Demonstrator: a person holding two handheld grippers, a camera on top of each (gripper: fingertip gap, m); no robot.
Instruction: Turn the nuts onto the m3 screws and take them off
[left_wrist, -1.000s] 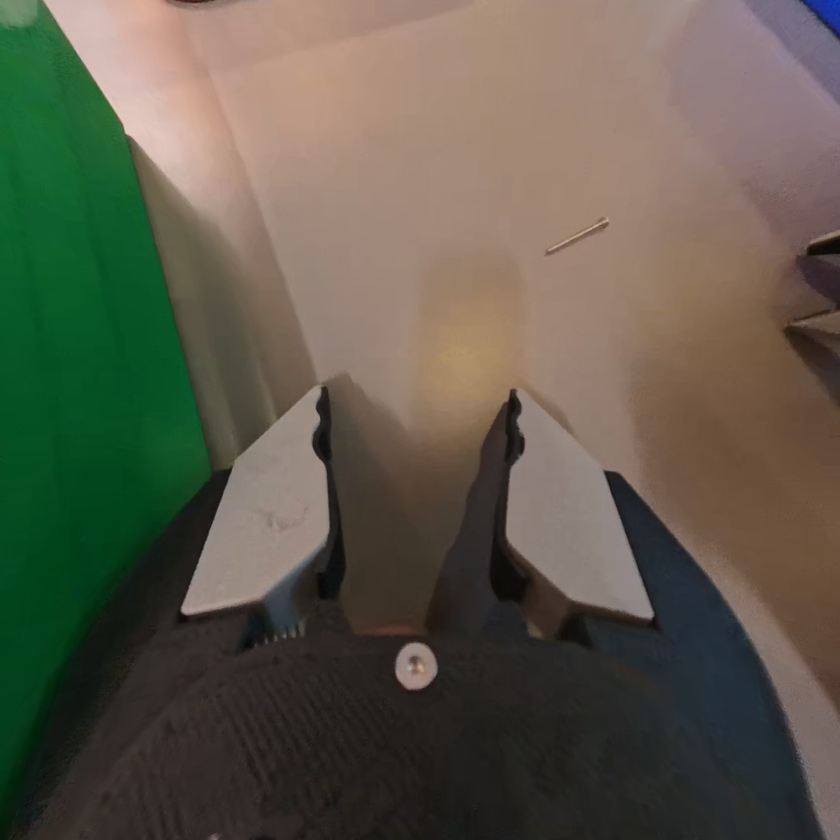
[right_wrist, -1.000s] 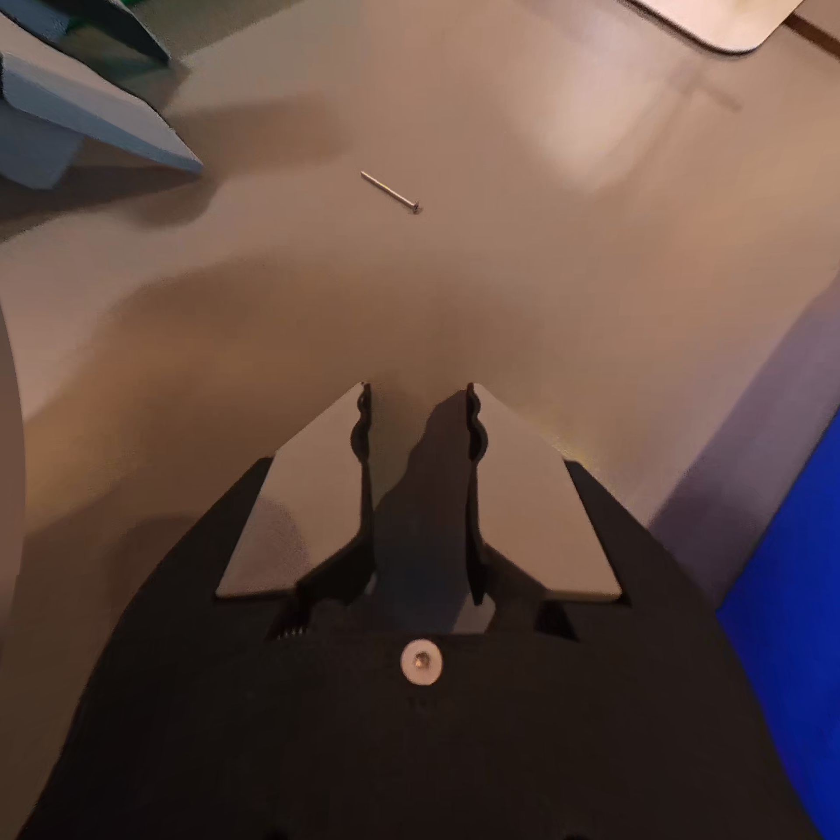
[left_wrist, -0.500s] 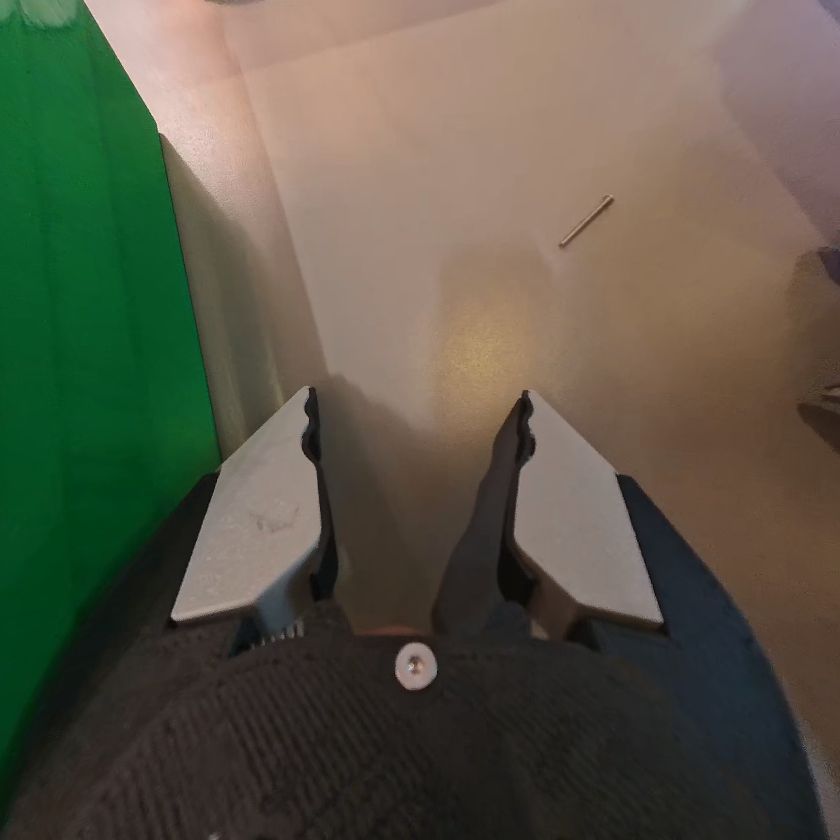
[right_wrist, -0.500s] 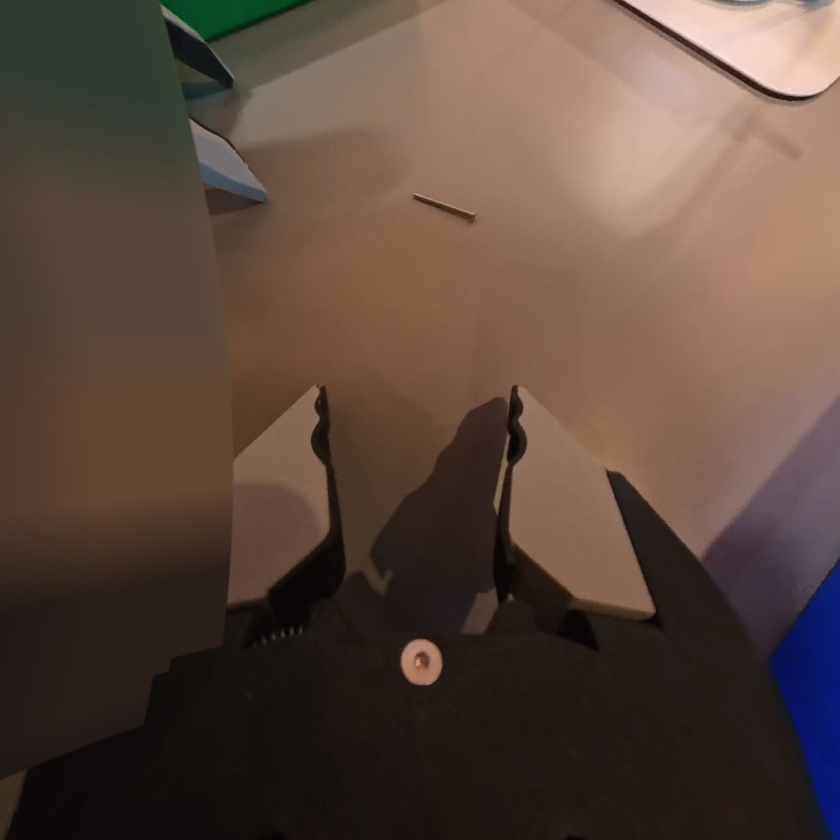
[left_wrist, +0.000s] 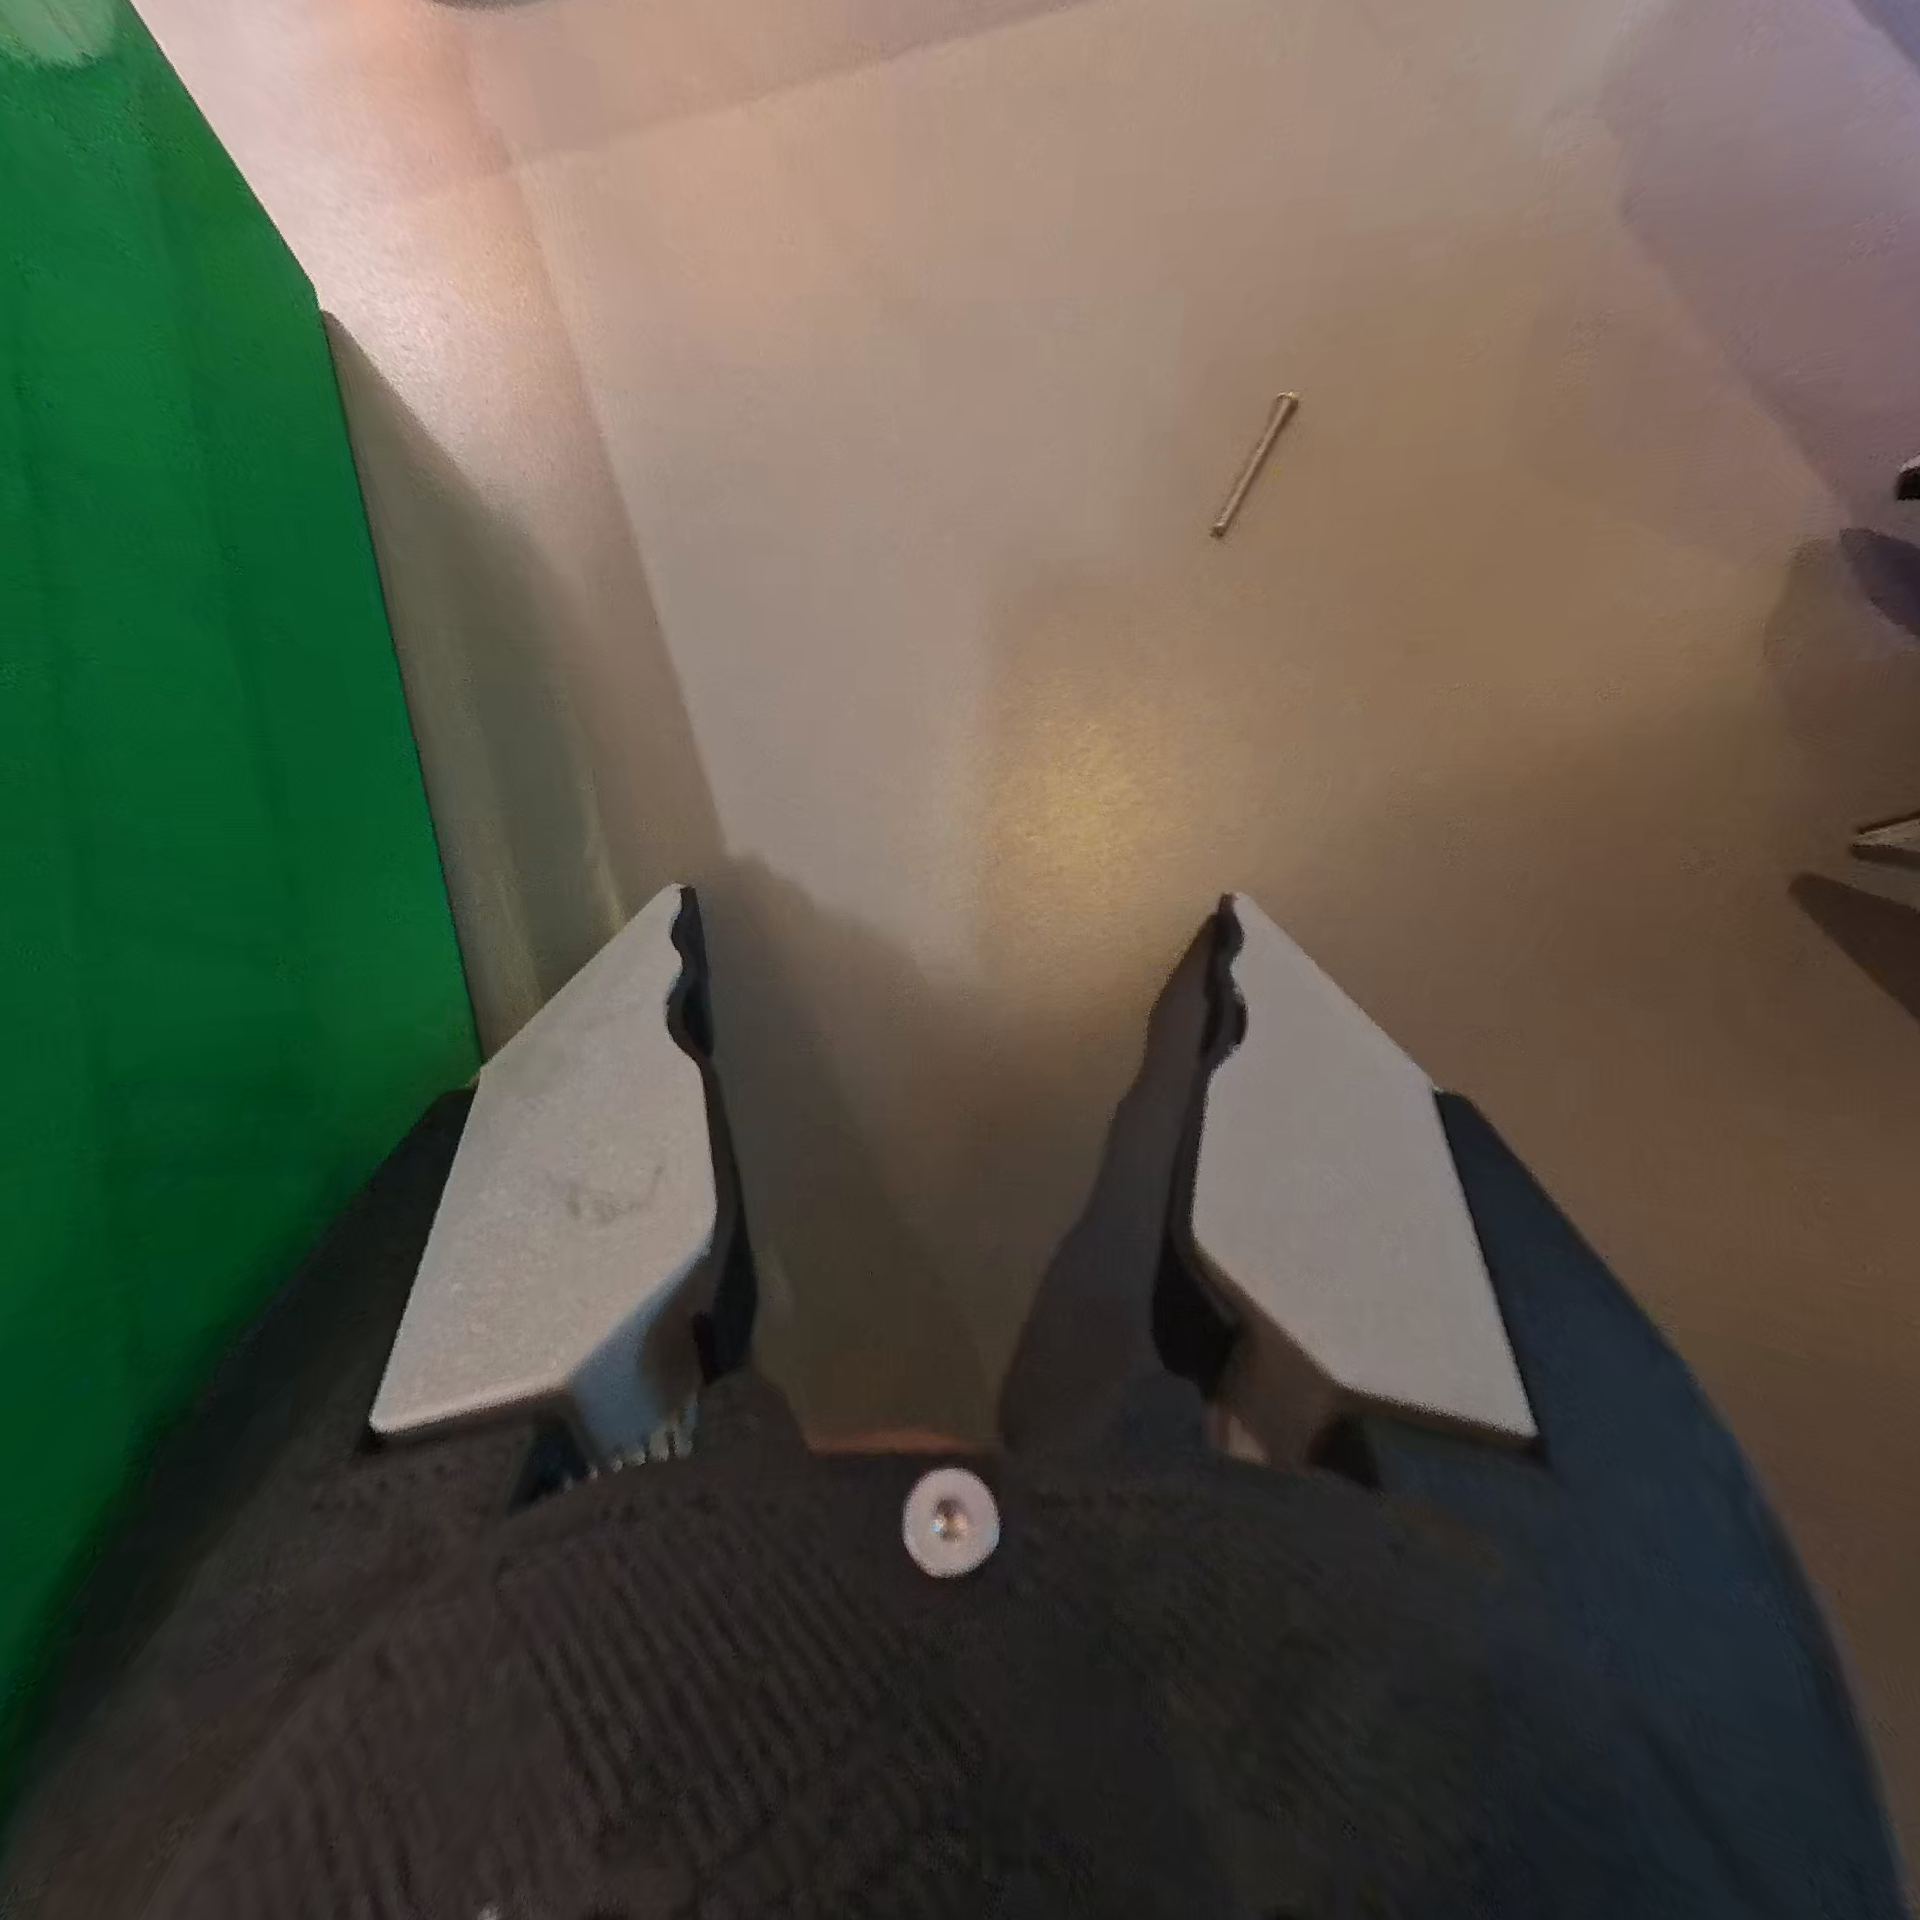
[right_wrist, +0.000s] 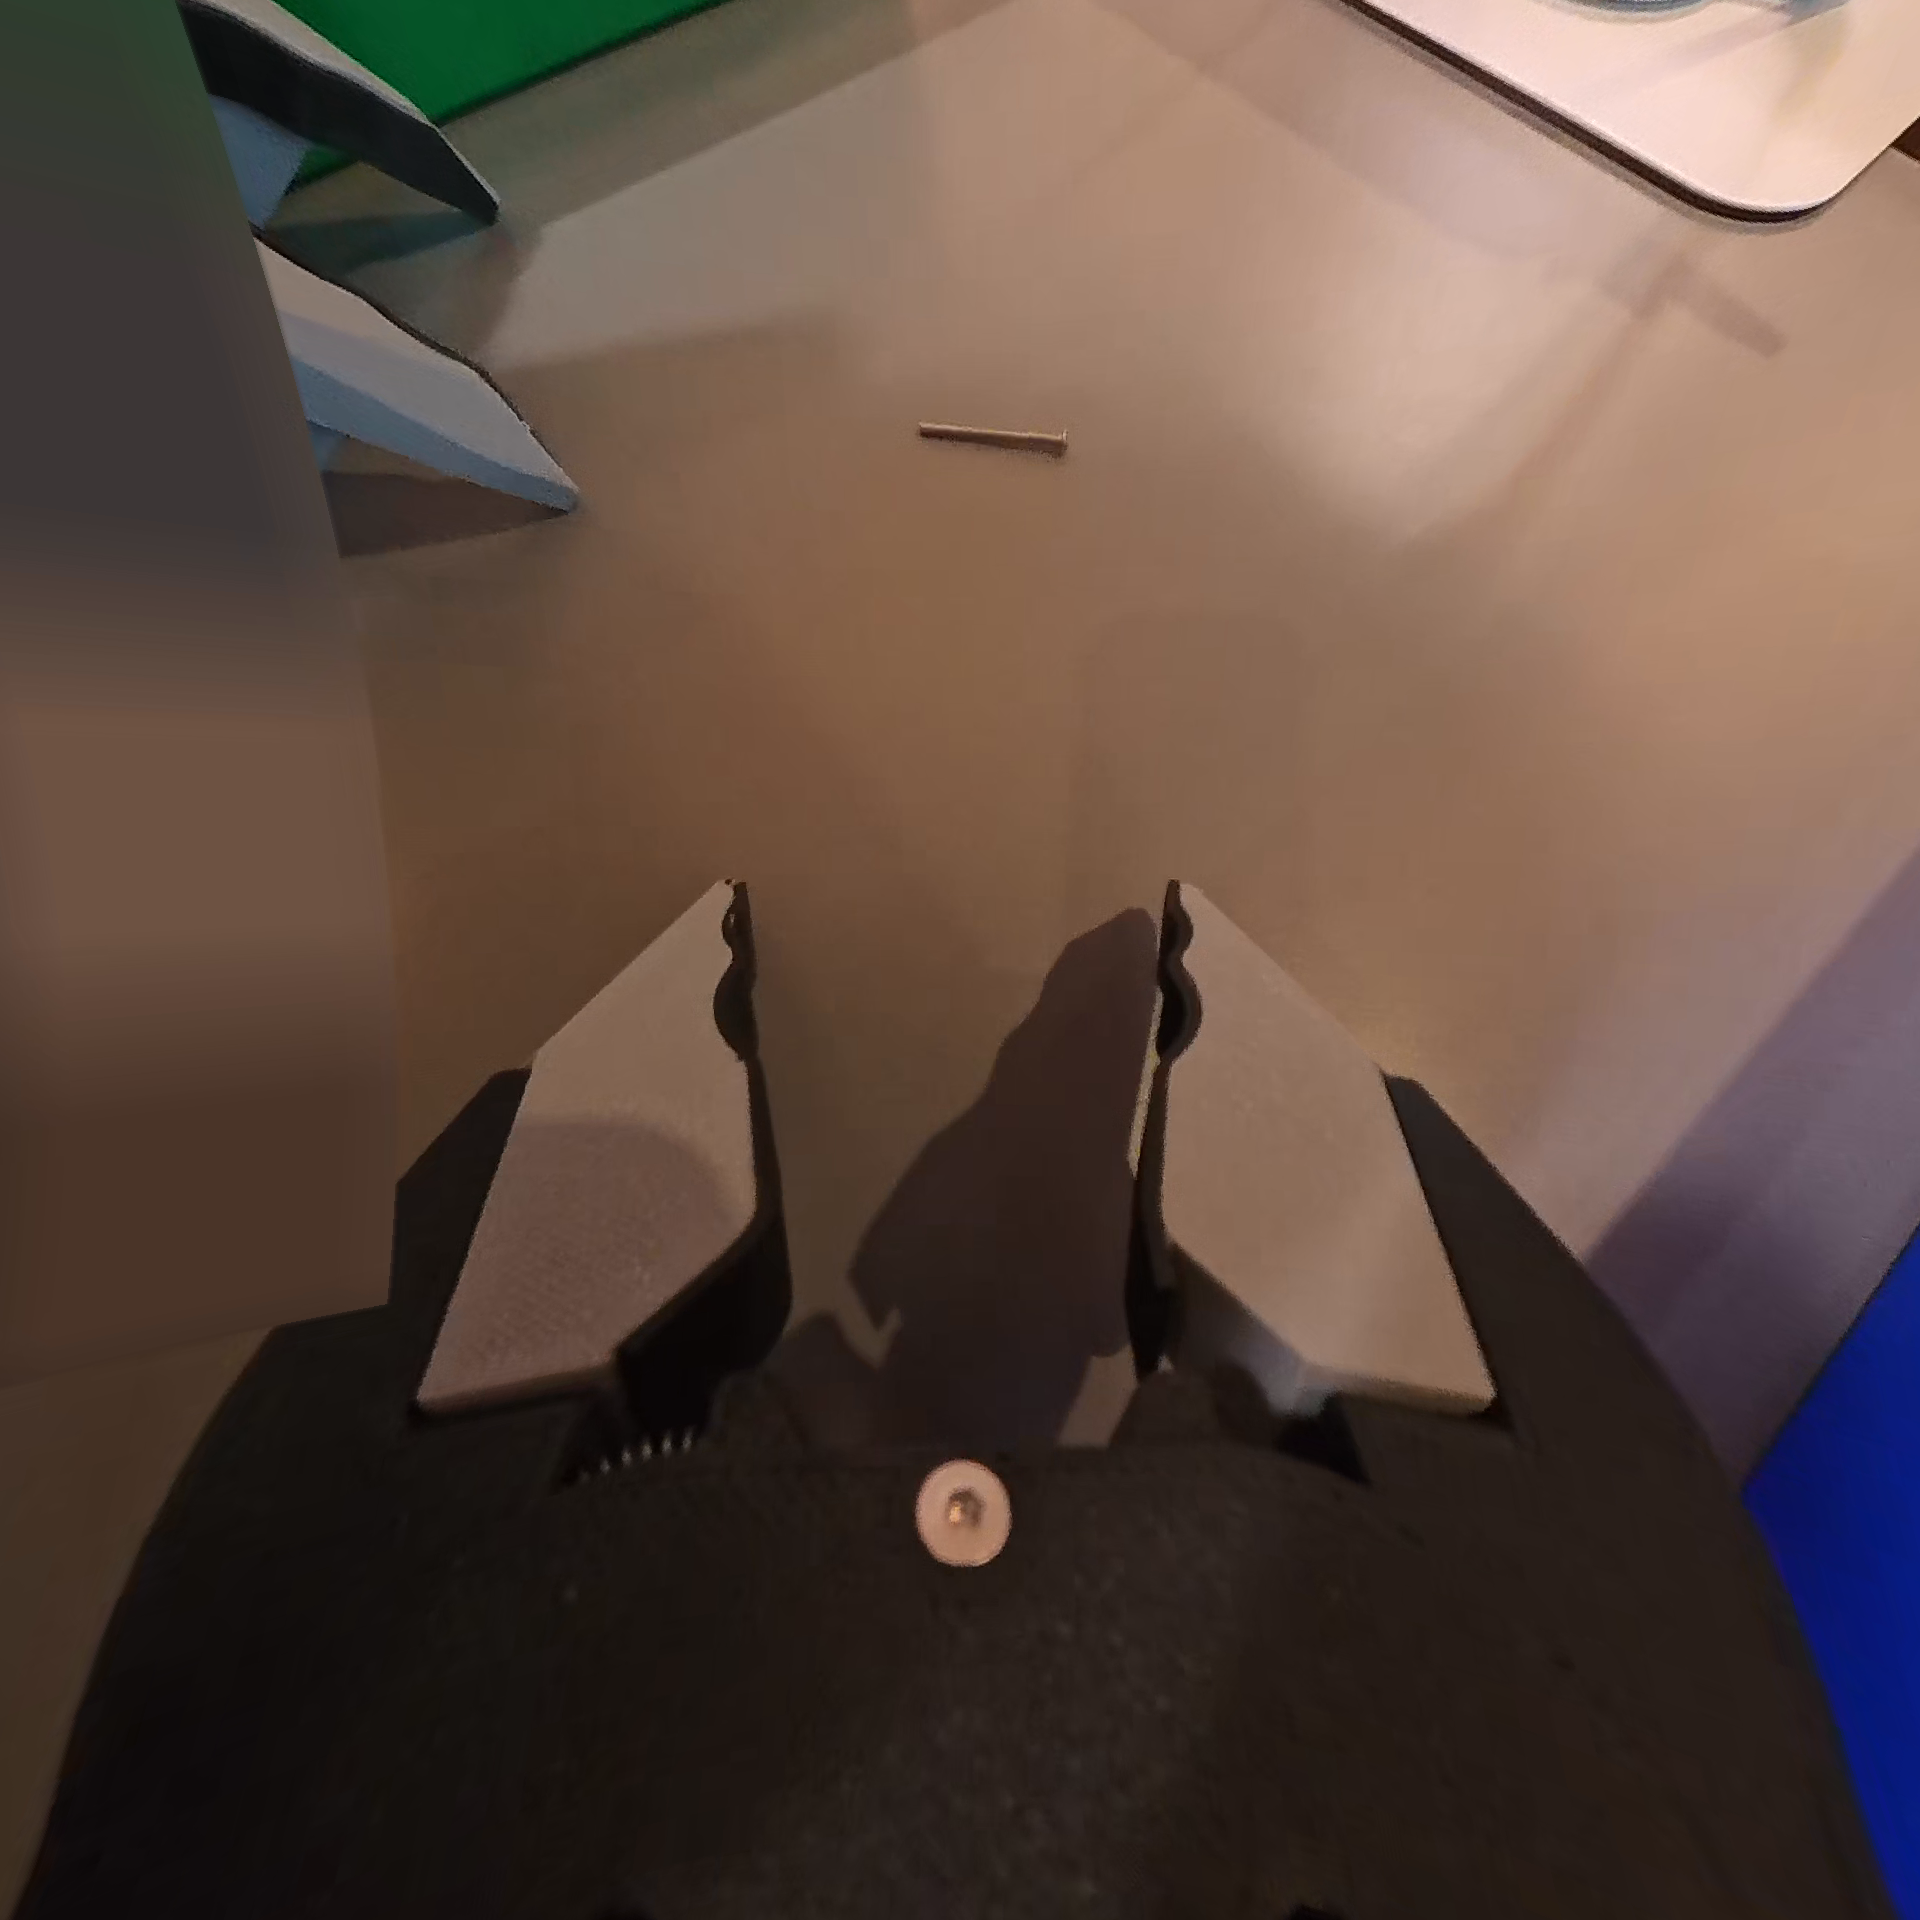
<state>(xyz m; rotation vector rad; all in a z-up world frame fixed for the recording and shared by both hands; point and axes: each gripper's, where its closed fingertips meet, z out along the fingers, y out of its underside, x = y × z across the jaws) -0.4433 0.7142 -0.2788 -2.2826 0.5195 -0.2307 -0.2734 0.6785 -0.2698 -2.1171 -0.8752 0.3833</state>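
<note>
While both sets of fingers have spread wider over the last second, nothing is gripped. My left gripper (left_wrist: 951, 914) hangs open beside the green panel (left_wrist: 177, 727); the thin silver m3 screw (left_wrist: 1254, 464) lies on the beige counter (left_wrist: 935, 416), ahead to the right. My right gripper (right_wrist: 948, 899), also open, now faces the screw (right_wrist: 992, 434) square on. Only the right view shows the white rounded board (right_wrist: 1662, 114). No nut visible.

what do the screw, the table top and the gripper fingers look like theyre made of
Screw: looks like bare metal, thin, grey, with a dull sheen. Table top: a smooth beige surface, probably laminate, since it throws soft reflections; hard to be sure. Fingers of the left gripper: matte grey with a fine grain, likely printed plastic, and dark wavy inner pads, perhaps rubber.
</note>
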